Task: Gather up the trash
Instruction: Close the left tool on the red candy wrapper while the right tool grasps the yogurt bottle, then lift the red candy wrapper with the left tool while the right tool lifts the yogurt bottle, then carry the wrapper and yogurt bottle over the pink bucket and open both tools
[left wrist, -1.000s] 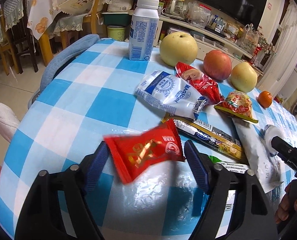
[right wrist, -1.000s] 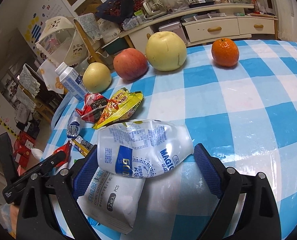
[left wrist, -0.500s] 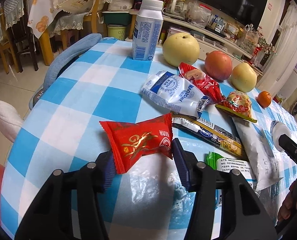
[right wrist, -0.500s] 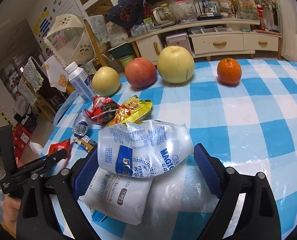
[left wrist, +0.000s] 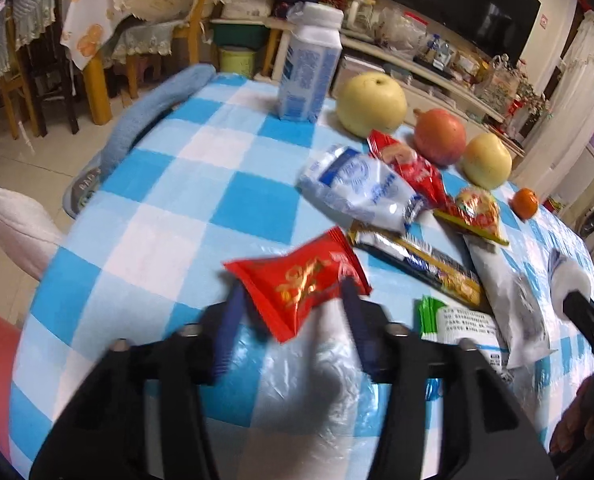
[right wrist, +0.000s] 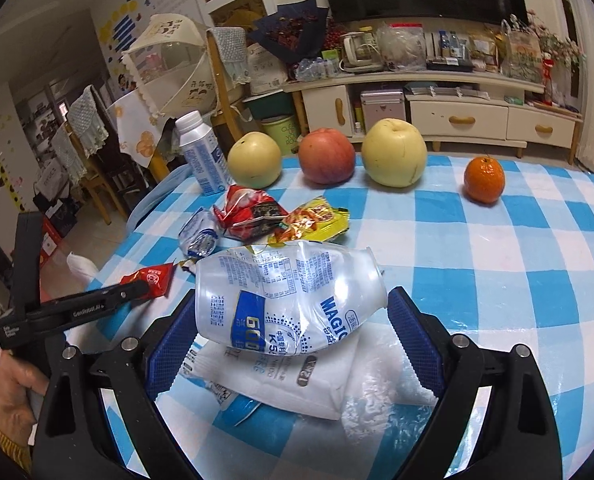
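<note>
A red candy wrapper (left wrist: 297,288) hangs tilted between the blue pads of my left gripper (left wrist: 293,292). Both pads touch it, and the jaws are opening. From the right wrist view, the same wrapper (right wrist: 149,280) sits at the tip of the left gripper (right wrist: 137,290). My right gripper (right wrist: 291,320) is shut on a crushed white plastic bottle (right wrist: 289,300) with a blue label, held above a white tissue pack (right wrist: 281,384). Loose on the checked tablecloth (left wrist: 157,208) lie a white-blue pouch (left wrist: 357,188), a red snack bag (left wrist: 409,168), a yellow-red wrapper (left wrist: 477,212) and a gold bar wrapper (left wrist: 421,264).
A white-blue milk bottle (left wrist: 311,76) stands at the far edge beside two pears (right wrist: 393,156), an apple (right wrist: 327,156) and an orange (right wrist: 484,180). A green packet (left wrist: 431,312) lies by the tissue pack. A person's hand (right wrist: 13,384) holds the left gripper. Chairs stand beyond the table's left edge.
The left jaws closed in around the red wrapper, which now sits tilted between the pads. The right gripper rose and rolled with the crushed bottle still in it.
</note>
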Demonstrator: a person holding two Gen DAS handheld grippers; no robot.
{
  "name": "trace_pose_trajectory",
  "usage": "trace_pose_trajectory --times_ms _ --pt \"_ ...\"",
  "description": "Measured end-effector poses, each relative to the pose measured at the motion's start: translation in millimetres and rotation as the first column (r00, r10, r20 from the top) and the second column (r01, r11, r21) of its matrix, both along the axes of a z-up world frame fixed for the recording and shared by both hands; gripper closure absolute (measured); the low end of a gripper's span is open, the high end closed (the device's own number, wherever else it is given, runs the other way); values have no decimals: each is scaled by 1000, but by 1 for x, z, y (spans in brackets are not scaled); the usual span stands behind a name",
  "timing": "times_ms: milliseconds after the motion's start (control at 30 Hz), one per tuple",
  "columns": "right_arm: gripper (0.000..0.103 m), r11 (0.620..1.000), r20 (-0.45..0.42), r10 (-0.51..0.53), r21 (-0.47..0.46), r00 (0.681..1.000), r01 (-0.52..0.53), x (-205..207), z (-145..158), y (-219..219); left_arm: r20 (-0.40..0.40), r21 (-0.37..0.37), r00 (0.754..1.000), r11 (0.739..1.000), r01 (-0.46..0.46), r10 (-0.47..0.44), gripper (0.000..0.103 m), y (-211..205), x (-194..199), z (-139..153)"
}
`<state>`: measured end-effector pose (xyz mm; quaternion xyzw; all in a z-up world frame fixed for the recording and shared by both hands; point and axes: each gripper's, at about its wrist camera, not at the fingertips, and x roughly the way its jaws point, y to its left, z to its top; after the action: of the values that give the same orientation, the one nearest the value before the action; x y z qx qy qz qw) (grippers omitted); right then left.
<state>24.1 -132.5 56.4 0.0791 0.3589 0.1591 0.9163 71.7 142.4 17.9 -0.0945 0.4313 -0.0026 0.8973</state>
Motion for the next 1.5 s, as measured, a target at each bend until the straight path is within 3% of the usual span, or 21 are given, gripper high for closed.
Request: trace_pose_trajectory --times_ms 33,67,167,300,400,600,633,867,1100,1500 --pt "12 1000 0 4 -3 1000 -4 0 0 2 20 20 1000 1000 -4 3 28 -1 0 3" --pt "12 1000 -1 10 -5 1000 -10 1 0 4 33 38 999 999 2 -3 23 -2 1 4" --pt "12 1000 -8 23 -9 1000 -23 2 -2 7 34 77 999 997 21 -24 18 -6 8 1" --pt "12 999 -13 33 3 999 -33 3 -3 8 -4 48 1000 999 14 -14 15 -7 19 -12" --pt "12 999 -17 46 9 999 -46 2 -4 9 -1 81 1000 997 9 -9 14 -14 25 -14" --pt "12 998 -27 60 6 998 -60 -1 -7 9 1 77 1000 997 -15 15 14 -14 31 -14" --pt "12 998 -26 62 5 998 -62 -2 -7 9 1 80 1000 997 -17 17 16 -14 31 -15" --pt "12 998 -16 70 -4 997 -70 -4 -6 13 17 76 999 996 -39 38 75 -6 26 -12" --pt "12 996 3 80 -33 997 -80 -9 -3 18 12 21 1000 1000 -17 16 80 1 20 -10" --pt "12 990 44 129 -68 991 -126 -22 6 38 88 -14 996 1000 3 -2 81 10 -11 19"
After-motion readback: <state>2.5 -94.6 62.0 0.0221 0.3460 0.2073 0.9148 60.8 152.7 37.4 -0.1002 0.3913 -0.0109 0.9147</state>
